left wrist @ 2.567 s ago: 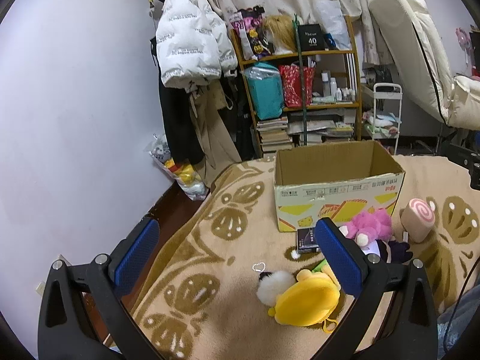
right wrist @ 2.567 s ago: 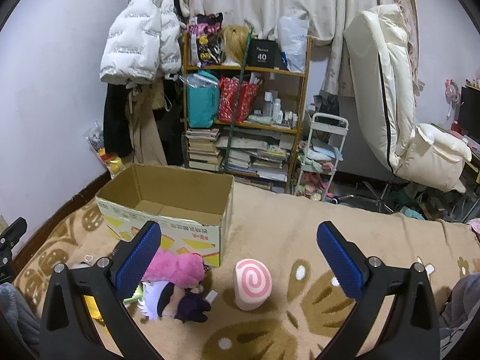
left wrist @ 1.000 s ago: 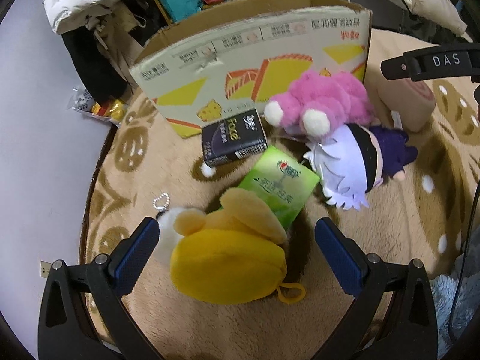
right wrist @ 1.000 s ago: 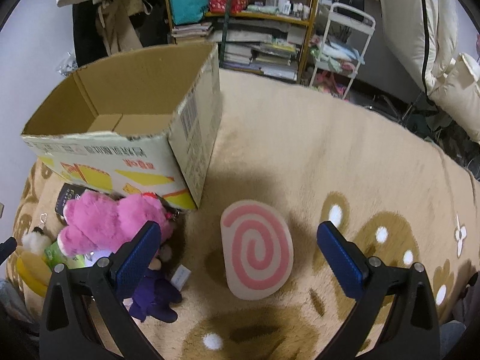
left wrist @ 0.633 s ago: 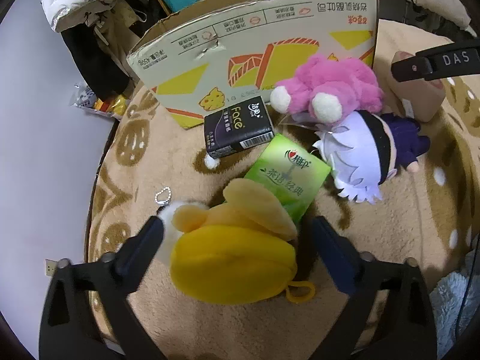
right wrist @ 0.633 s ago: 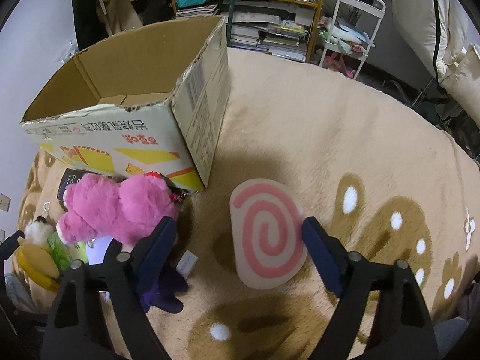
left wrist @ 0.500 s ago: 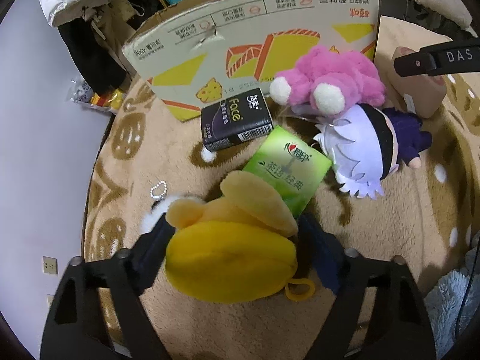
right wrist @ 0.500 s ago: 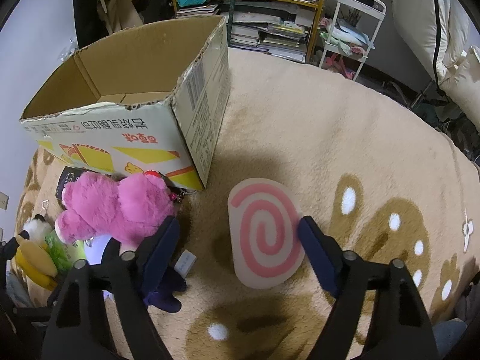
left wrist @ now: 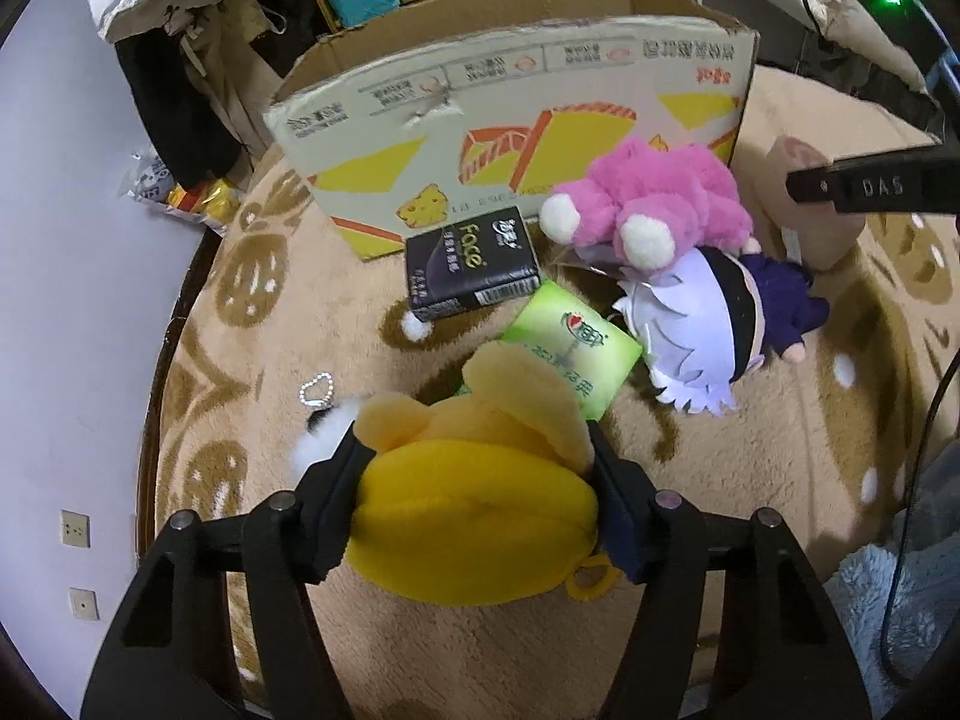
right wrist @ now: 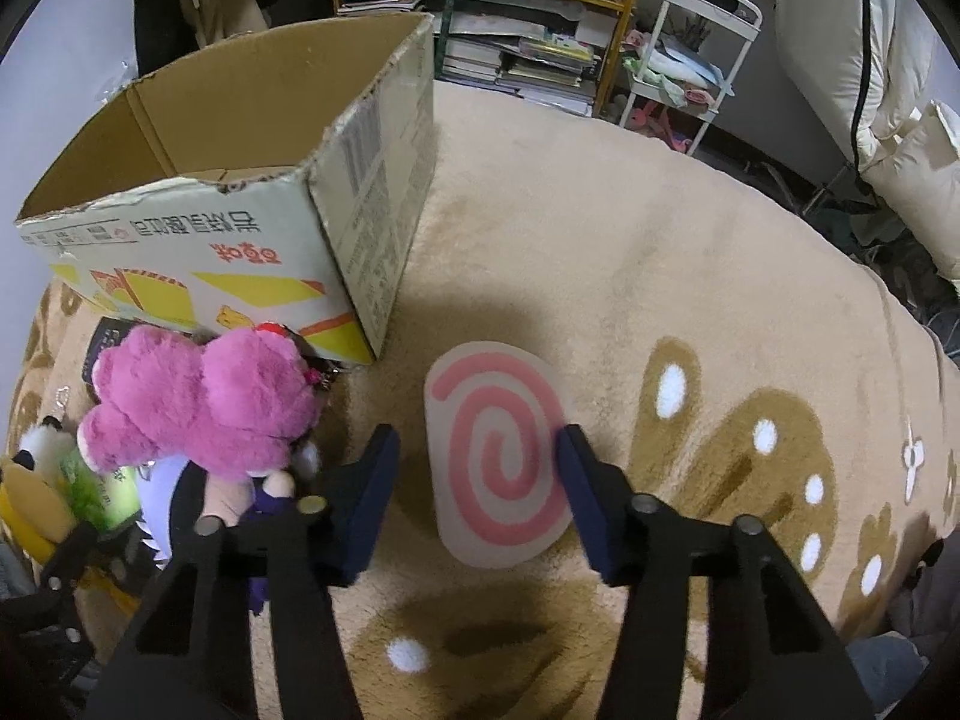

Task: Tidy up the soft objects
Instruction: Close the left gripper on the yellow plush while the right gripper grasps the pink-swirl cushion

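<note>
In the left wrist view my left gripper [left wrist: 474, 444] has its jaws closing, and both pads press the sides of a yellow plush [left wrist: 474, 516] on the carpet. In the right wrist view my right gripper [right wrist: 477, 438] straddles a beige roll plush with a pink swirl [right wrist: 498, 462]. Its jaws are closing; the right pad touches the roll and a gap remains at the left pad. An open cardboard box [right wrist: 240, 138] stands just behind. A pink plush [left wrist: 654, 204] and a white-haired doll in purple [left wrist: 702, 324] lie between the two grippers.
A black tissue pack [left wrist: 468, 264] and a green one [left wrist: 570, 348] lie in front of the box, with a white pompom keychain [left wrist: 318, 438] beside the yellow plush. Behind the patterned beige carpet [right wrist: 660, 240] are a bookshelf [right wrist: 528, 30], a white trolley [right wrist: 690, 48] and a cream chair [right wrist: 840, 30].
Both pairs of jaws have narrowed. The left pads have come in against the yellow plush. The right fingers have drawn in around the swirl roll, and both views have dipped slightly closer.
</note>
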